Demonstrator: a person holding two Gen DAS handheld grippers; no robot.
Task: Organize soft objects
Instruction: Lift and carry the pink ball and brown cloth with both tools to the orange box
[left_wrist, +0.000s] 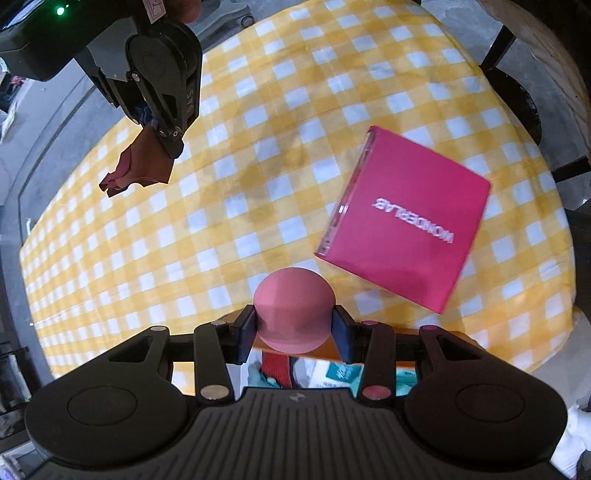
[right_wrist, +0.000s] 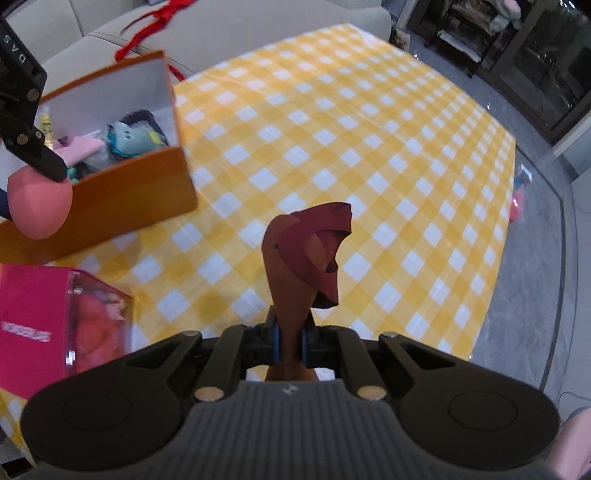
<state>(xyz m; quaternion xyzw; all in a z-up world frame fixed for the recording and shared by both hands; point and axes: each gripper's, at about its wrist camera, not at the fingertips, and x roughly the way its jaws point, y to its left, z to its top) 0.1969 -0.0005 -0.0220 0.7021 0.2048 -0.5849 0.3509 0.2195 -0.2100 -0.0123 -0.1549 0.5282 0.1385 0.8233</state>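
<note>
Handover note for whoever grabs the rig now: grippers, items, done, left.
Left gripper: jaws shut on a pink foam ball, off the table.
Right gripper: jaws shut on a brown and maroon cloth piece, hanging clear above the yellow checked tablecloth.
Orange box: open, at the table's edge, already holds a teal plush and other soft items.
Pink Wonderlab box: lies on the tablecloth, untouched.
Done: some soft items boxed.
Left: likely drop the ball and the cloth into the orange box.
</note>
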